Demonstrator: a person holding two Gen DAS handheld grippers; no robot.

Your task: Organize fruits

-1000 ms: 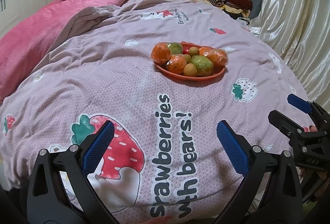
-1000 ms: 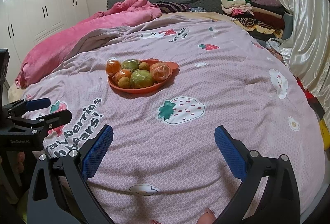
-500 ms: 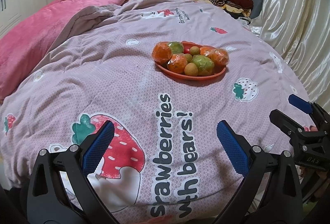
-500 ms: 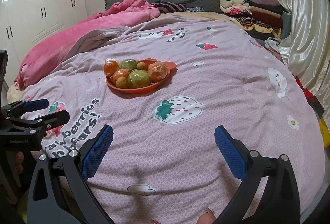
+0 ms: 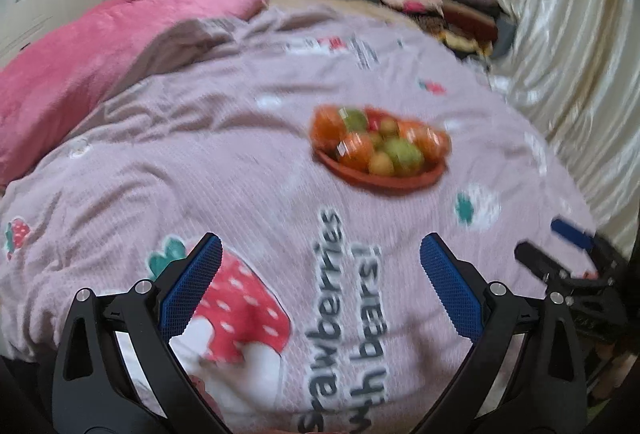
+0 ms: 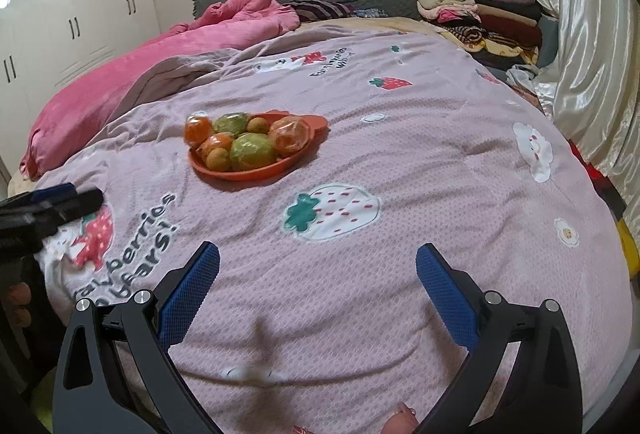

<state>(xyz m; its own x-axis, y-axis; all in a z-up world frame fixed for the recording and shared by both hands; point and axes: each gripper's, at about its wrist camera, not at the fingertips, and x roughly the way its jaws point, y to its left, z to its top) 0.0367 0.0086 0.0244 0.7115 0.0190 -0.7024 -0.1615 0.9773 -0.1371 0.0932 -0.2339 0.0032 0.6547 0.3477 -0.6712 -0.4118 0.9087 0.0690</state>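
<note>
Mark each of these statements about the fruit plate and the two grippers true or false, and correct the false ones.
1. The fruits sit on an orange plate. True.
2. The right gripper is shut on a fruit. False: it is open and holds nothing.
3. The plate rests on the bedspread. True.
4. The left gripper touches the plate. False: it is open, well short of it.
5. Folded clothes are stacked by the headboard. True.

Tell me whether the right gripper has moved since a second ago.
Yes. The right gripper has advanced toward the plate: the strawberry print and plate sit lower and larger than before. Its jaws remain wide open.
</note>
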